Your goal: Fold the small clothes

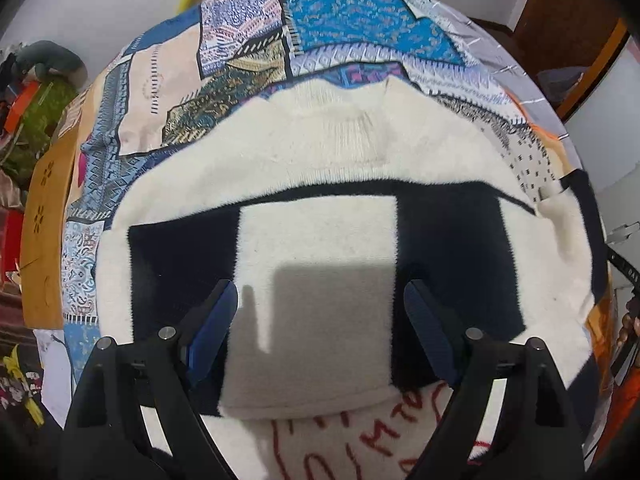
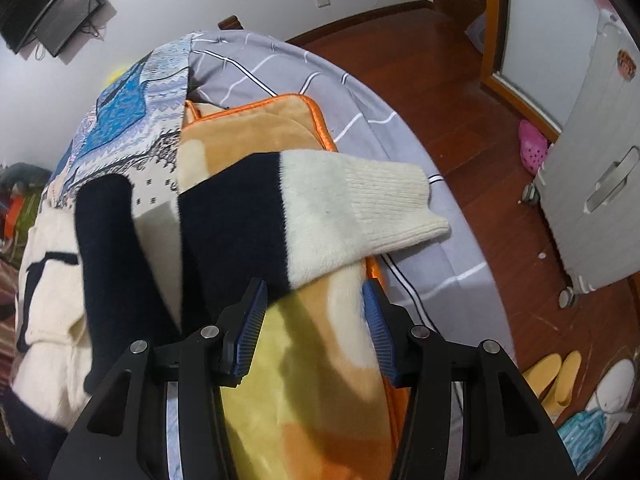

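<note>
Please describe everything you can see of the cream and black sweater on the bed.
The sweater is a fuzzy knit, cream with wide black blocks and a ribbed collar. It lies spread flat on a patchwork bedspread, collar away from the camera. Red embroidered marks show on its near part. One sleeve, black then cream with a ribbed cuff, stretches sideways over an orange-edged plush blanket. Neither the left gripper nor the right gripper grips it; both stand open above it.

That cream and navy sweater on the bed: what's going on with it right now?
A person is folding the sweater with two handheld grippers. It lies on a patchwork bedspread. The left gripper hovers open above its body, gripping nothing. The right gripper is open too, just short of the sleeve stretched over an orange-edged blanket.
</note>
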Action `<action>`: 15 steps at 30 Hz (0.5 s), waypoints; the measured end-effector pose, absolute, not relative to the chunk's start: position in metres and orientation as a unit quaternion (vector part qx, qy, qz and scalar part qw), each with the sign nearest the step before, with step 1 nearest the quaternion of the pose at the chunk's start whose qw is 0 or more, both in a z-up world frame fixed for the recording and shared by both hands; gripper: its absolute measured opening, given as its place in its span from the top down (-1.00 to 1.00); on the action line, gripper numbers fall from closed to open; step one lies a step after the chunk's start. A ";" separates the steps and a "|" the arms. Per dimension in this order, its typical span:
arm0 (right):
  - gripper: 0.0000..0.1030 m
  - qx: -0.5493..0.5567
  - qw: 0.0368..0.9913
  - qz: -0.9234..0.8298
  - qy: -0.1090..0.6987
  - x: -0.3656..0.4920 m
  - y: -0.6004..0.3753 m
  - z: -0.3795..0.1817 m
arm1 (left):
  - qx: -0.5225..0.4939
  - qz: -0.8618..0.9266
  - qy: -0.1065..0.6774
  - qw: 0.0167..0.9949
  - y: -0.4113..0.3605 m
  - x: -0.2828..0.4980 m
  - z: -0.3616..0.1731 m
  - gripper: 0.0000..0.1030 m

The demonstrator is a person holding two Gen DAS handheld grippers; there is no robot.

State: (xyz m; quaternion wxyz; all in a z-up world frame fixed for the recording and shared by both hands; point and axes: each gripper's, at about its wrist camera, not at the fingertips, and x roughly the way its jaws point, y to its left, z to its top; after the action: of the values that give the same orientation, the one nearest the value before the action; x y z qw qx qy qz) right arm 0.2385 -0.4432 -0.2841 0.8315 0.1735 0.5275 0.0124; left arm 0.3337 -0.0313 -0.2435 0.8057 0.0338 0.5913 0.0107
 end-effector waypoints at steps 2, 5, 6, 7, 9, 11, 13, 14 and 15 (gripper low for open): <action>0.11 0.180 0.833 0.011 0.524 0.244 -0.443 -0.287 | 0.039 0.011 0.593 0.804 -0.031 0.334 -0.247 -0.65; 0.07 0.185 0.837 0.011 0.515 0.252 -0.444 -0.289 | 0.045 0.011 0.594 0.803 -0.033 0.335 -0.252 -0.65; 0.07 0.186 0.838 0.010 0.512 0.254 -0.444 -0.290 | 0.045 0.011 0.595 0.802 -0.033 0.334 -0.254 -0.65; 0.12 0.185 0.839 0.010 0.511 0.256 -0.444 -0.290 | 0.045 0.011 0.596 0.802 -0.034 0.335 -0.255 -0.65; 0.23 0.182 0.843 0.008 0.505 0.260 -0.443 -0.289 | 0.044 0.009 0.596 0.802 -0.034 0.334 -0.256 -0.65; 0.39 0.175 0.848 0.006 0.500 0.264 -0.442 -0.286 | 0.043 0.009 0.594 0.803 -0.035 0.333 -0.256 -0.66; 0.71 0.171 0.853 0.007 0.493 0.266 -0.440 -0.281 | 0.044 0.009 0.593 0.804 -0.035 0.332 -0.256 -0.66; 0.78 0.169 0.857 0.013 0.486 0.266 -0.440 -0.276 | 0.044 0.009 0.593 0.804 -0.035 0.331 -0.256 -0.66; 0.84 0.167 0.861 0.018 0.480 0.266 -0.439 -0.270 | 0.043 0.009 0.593 0.804 -0.035 0.330 -0.256 -0.65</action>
State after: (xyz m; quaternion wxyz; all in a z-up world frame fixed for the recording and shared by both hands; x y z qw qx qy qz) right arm 0.2663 -0.4386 -0.2701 0.8609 0.1669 0.4802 0.0178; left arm 0.3300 -0.0352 -0.2559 0.8038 0.0431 0.5932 0.0086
